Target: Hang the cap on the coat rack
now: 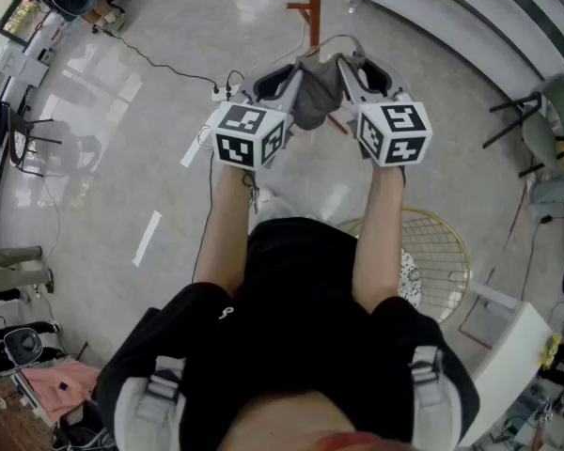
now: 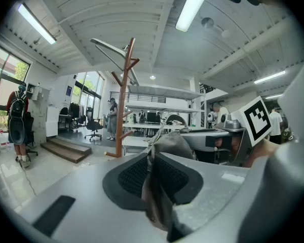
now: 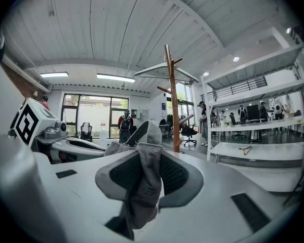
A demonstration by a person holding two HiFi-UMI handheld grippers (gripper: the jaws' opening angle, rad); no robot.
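I hold a grey cap (image 1: pixel 316 90) up between both grippers, above the floor. My left gripper (image 1: pixel 284 81) is shut on the cap's left side, and its own view shows the cap fabric (image 2: pixel 157 196) pinched between the dark pads. On the cap's right side my right gripper (image 1: pixel 353 75) is also shut, with grey cloth (image 3: pixel 142 186) bunched between its pads. The wooden coat rack (image 1: pixel 310 7) stands just beyond the cap. This coat rack (image 2: pixel 122 100) rises upright ahead of the left gripper (image 2: pixel 153 171), and the rack (image 3: pixel 173 103) stands likewise ahead of the right gripper (image 3: pixel 142 173).
A round yellow wire basket (image 1: pixel 442 252) sits on the floor at my right. White shelving (image 1: pixel 470 17) runs along the far right, with a chair (image 1: pixel 545 111) next to it. A cable and power strip (image 1: pixel 221 90) lie on the floor at left. People stand in the room (image 2: pixel 111 118).
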